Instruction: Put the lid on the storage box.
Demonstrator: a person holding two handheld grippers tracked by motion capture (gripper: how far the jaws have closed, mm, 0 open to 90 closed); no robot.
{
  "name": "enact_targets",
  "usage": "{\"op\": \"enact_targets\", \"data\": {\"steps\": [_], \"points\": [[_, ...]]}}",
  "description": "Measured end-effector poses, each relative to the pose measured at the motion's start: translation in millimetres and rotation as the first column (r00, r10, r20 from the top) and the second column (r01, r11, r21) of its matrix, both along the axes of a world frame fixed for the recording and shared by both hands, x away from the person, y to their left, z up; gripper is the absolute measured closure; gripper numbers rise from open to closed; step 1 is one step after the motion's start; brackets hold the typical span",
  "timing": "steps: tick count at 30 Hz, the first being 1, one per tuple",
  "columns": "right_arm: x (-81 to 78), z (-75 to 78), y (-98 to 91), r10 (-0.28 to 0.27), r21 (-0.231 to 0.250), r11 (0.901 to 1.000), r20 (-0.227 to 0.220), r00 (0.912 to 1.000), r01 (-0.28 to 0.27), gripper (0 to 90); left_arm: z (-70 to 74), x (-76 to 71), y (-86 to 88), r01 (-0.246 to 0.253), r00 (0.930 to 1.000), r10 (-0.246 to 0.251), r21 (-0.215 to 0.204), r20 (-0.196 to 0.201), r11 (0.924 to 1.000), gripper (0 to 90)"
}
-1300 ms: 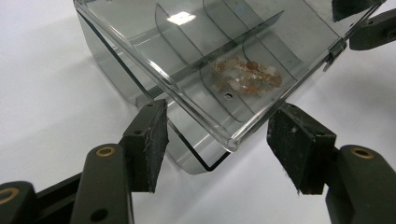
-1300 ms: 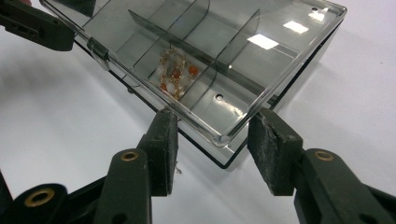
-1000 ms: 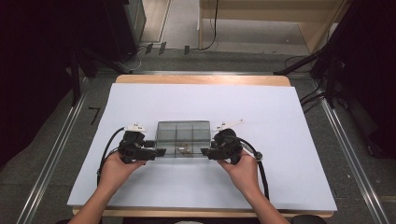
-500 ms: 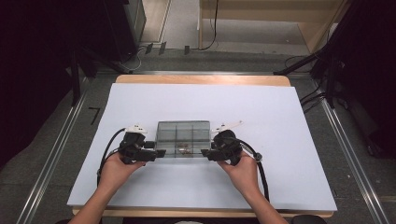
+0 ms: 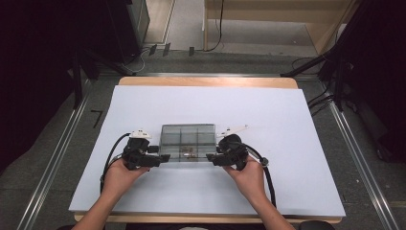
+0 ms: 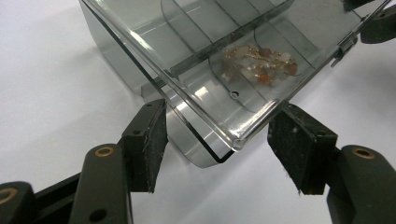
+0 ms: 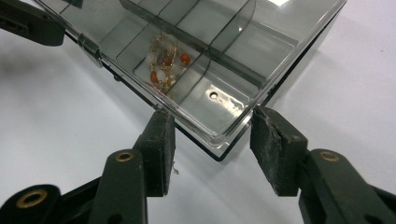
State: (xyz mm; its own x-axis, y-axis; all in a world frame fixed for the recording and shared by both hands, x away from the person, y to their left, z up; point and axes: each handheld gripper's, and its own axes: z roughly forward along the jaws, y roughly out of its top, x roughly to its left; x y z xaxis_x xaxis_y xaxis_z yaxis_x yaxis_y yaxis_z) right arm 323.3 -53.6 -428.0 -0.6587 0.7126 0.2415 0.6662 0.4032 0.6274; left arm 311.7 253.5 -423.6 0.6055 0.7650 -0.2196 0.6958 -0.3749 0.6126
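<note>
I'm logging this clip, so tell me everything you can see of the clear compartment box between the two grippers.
The compartment box is smoky see-through plastic, rectangular, split by dividers into small cells, with a lid. It lies flat near the front of the white sheet. One near cell holds a beaded chain with orange and pale beads. The left gripper and right gripper each straddle a near corner, jaws open, pads close to the edges.

We see a smoky grey clear compartment box (image 6: 196, 60), orange and gold beads (image 6: 259, 65) inside, black grippers, white table sheet (image 5: 287, 115)
</note>
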Motion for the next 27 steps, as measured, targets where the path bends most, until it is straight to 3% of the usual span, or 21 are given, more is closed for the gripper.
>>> {"op": "enact_targets", "data": {"steps": [27], "points": [[-1.4,-7.2,-1.3,-0.006,-0.012,0.9999,-0.018,0.9998,0.006,51.6,-7.5,0.1,-0.6,0.010,0.9998,-0.010,0.005,-0.020,0.9999,37.8]]}}
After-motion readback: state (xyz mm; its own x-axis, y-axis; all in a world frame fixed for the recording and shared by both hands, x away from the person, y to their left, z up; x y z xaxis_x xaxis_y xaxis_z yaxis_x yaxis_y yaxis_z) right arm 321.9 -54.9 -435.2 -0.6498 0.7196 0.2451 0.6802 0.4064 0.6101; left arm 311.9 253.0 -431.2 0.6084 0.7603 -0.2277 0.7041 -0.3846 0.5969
